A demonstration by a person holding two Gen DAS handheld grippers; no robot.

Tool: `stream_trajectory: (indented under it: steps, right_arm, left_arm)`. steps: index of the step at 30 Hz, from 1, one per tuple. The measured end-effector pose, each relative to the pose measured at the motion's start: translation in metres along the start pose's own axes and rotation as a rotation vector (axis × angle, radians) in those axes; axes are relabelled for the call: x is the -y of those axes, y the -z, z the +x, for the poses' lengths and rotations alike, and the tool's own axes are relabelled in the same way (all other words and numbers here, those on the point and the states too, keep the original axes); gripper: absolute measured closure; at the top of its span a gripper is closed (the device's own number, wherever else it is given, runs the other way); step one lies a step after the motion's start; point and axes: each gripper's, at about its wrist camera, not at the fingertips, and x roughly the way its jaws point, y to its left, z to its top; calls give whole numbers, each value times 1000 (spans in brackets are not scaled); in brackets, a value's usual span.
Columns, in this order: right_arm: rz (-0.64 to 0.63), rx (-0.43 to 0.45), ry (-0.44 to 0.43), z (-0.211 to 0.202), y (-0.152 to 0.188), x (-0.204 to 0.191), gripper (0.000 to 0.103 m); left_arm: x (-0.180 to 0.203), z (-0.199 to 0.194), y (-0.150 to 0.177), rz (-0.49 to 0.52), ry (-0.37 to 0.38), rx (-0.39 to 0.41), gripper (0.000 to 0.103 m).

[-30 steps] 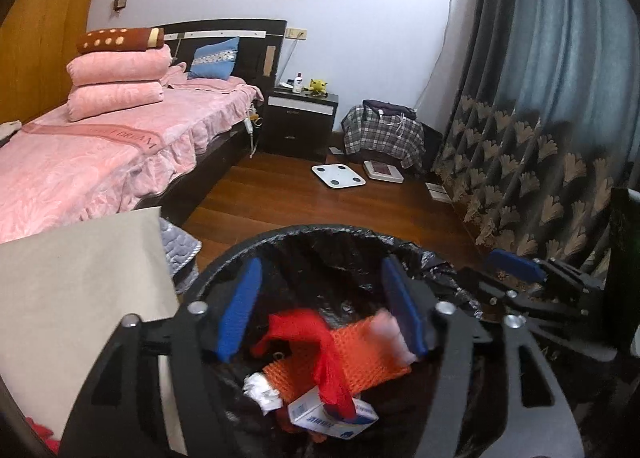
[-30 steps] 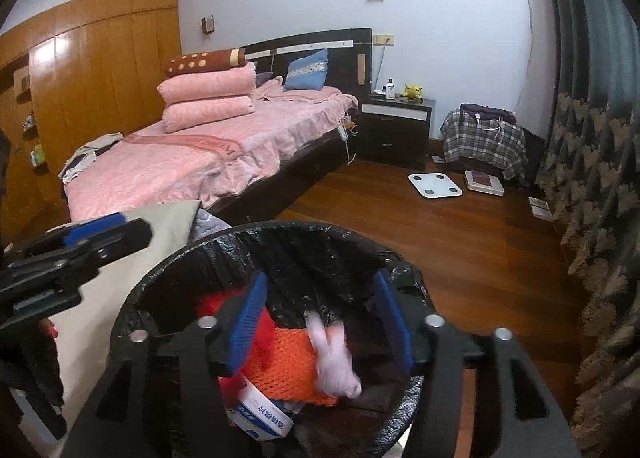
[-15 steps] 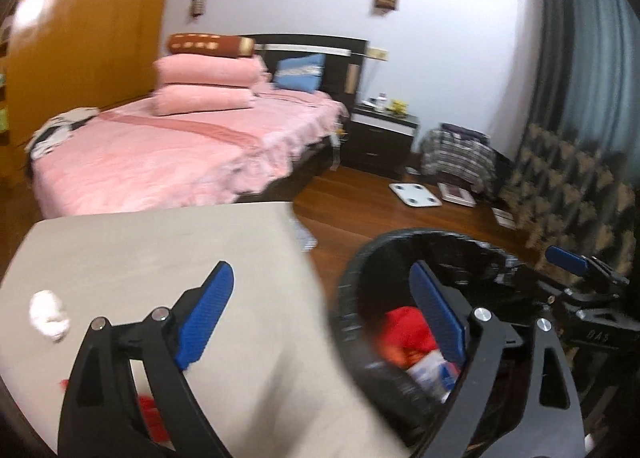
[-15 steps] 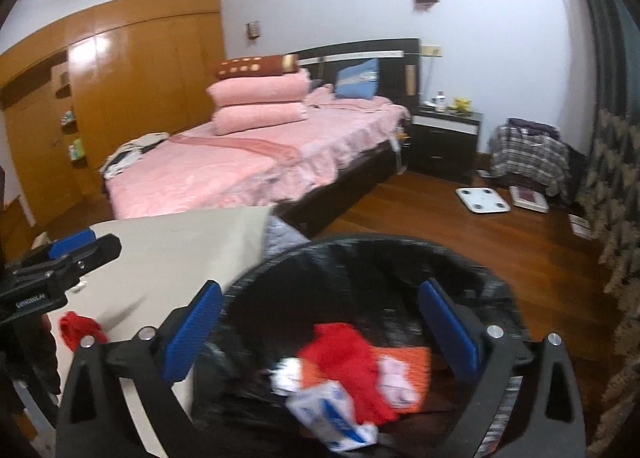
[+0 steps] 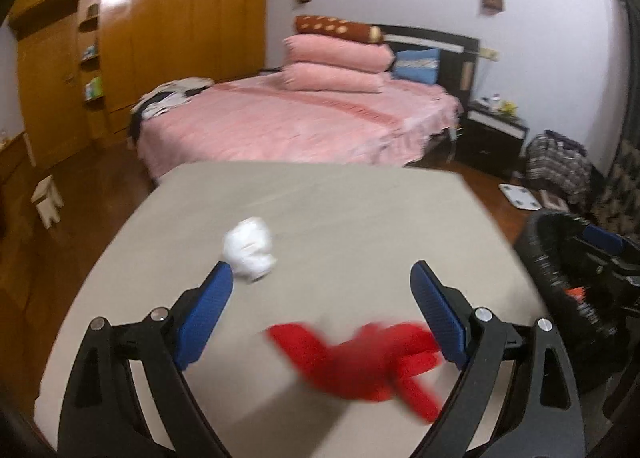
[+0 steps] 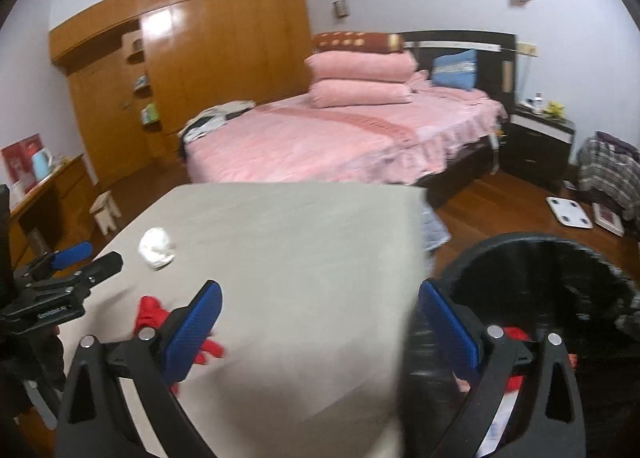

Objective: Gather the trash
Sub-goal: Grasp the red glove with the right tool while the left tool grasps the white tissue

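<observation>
Left wrist view looks down over a beige desk [image 5: 360, 210], where the left gripper [image 5: 320, 318] stands spread wide with nothing between its blue pads [image 5: 204, 314]. A crumpled white tissue [image 5: 249, 250] lies on the desk just beyond the left pad's tip, and a blurred red scrap [image 5: 360, 362] lies on the desk near the right pad, partly behind it. At the right edge sits the bin lined with a black bag [image 5: 560, 274], beside the desk. In the right wrist view, the right gripper [image 6: 320, 322] is likewise released and empty, straddling the desk's right edge, with the bin [image 6: 540, 270] behind its right finger; red trash shows inside the bin. The left gripper [image 6: 86, 256] appears at the left, near the tissue [image 6: 157, 248] and the red scrap [image 6: 150, 312]. Behind the desk stands a pink bed [image 6: 340, 138].
</observation>
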Motion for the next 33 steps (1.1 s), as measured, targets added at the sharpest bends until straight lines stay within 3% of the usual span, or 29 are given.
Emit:
stream_trajectory:
  steps: [4, 11, 17, 27, 30, 33]
  right_arm:
    - [-39, -34, -34, 21, 9, -35, 6]
    - [-77, -98, -98, 50, 24, -83, 6]
    - [-93, -147, -125, 66, 33, -113, 6]
    - [-170, -235, -103, 89, 47, -138, 8]
    - [-202, -270, -111, 94, 51, -146, 23]
    - [-213, -295, -150, 95, 55, -149, 45]
  left_arm:
    - [-41, 8, 12, -36, -52, -36, 15]
    - [-81, 22, 23, -60, -90, -98, 15]
    - [-98, 34, 31, -57, -81, -137, 15]
    - [-116, 55, 39, -150, -36, -215, 21]
    - [-116, 57, 39, -155, -34, -223, 23]
    - [-114, 57, 39, -151, -37, -224, 23]
